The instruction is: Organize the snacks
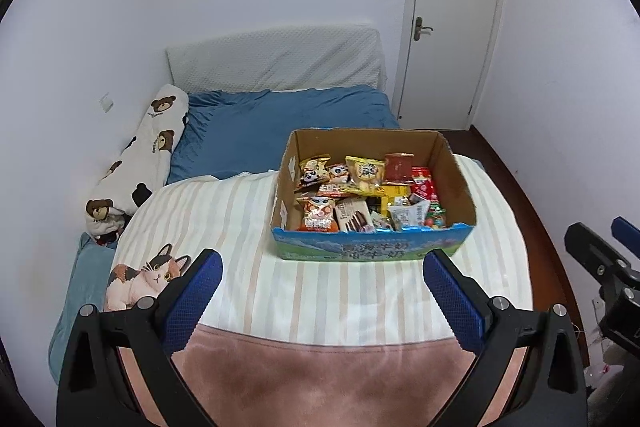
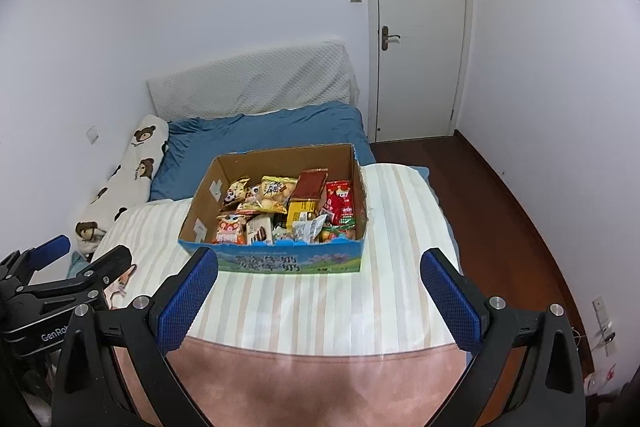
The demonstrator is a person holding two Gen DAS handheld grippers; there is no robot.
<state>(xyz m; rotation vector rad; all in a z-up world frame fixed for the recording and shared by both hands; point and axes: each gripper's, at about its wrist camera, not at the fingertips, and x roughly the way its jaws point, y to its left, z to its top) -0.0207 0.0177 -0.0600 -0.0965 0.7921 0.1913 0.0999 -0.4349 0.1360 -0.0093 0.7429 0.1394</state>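
Observation:
An open cardboard box [image 1: 452,163] with a blue-green printed front stands on a striped blanket on the bed; it also shows in the right wrist view [image 2: 200,199]. It holds several snack packets: yellow chip bags [image 1: 365,175], a red packet [image 1: 424,187], an orange packet [image 1: 318,214] and a brown-and-white biscuit pack [image 1: 354,215]. My left gripper [image 1: 322,277] is open and empty, in front of the box above the blanket. My right gripper [image 2: 319,275] is open and empty, also just in front of the box.
The striped blanket [image 1: 224,227] has a pink edge [image 1: 320,379] nearest me. A blue sheet [image 1: 256,131], a bear-print bolster [image 1: 140,163] and a cat cushion [image 1: 140,279] lie at the left. A closed white door [image 2: 420,27] and wood floor [image 2: 500,207] are at the right.

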